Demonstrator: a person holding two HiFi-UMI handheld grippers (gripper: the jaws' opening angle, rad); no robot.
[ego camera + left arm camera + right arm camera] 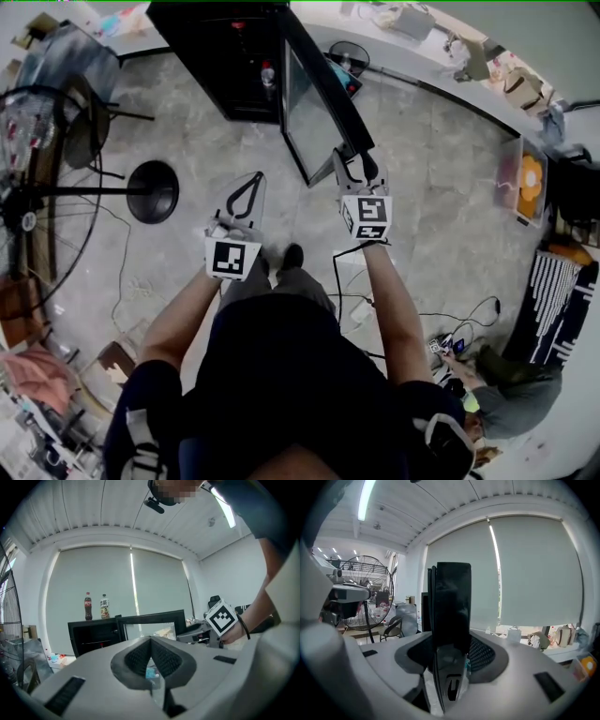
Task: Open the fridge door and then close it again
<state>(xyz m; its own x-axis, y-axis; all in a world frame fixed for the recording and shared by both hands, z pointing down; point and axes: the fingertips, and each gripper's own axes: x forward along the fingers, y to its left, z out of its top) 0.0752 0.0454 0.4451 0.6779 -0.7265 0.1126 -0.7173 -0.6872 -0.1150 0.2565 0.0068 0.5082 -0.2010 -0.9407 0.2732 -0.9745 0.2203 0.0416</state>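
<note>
standing open at the top centre of the head view: a small black box-shaped fridge (234,56), with its black-framed glass door (314,103) swung wide toward the lower right. clamped on that door's free upright edge with the grey two-jaw right gripper (354,169). in the right gripper view, the dark door edge (451,606) upright between the ribbed pads, pressed from both sides. held clenched on nothing, the grey two-jaw left gripper (246,192), mid-frame just left of the door and touching neither door nor cabinet. in the left gripper view, pads meeting with no gap, and beyond them two plastic bottles (96,606) upright on the fridge top.

judged from this: opening done or nearly so, closing not yet begun. seen from above, door lying along a line from the hinge at top centre down-right to the right gripper, with the dark cabinet mouth up and to the left of those jaws. so likely a swing of the gripped edge up-left, along an arc about the hinge, to shut it. right hand already on the edge; left hand nearer the mouth but idle, and best kept out of the door's path.
</note>
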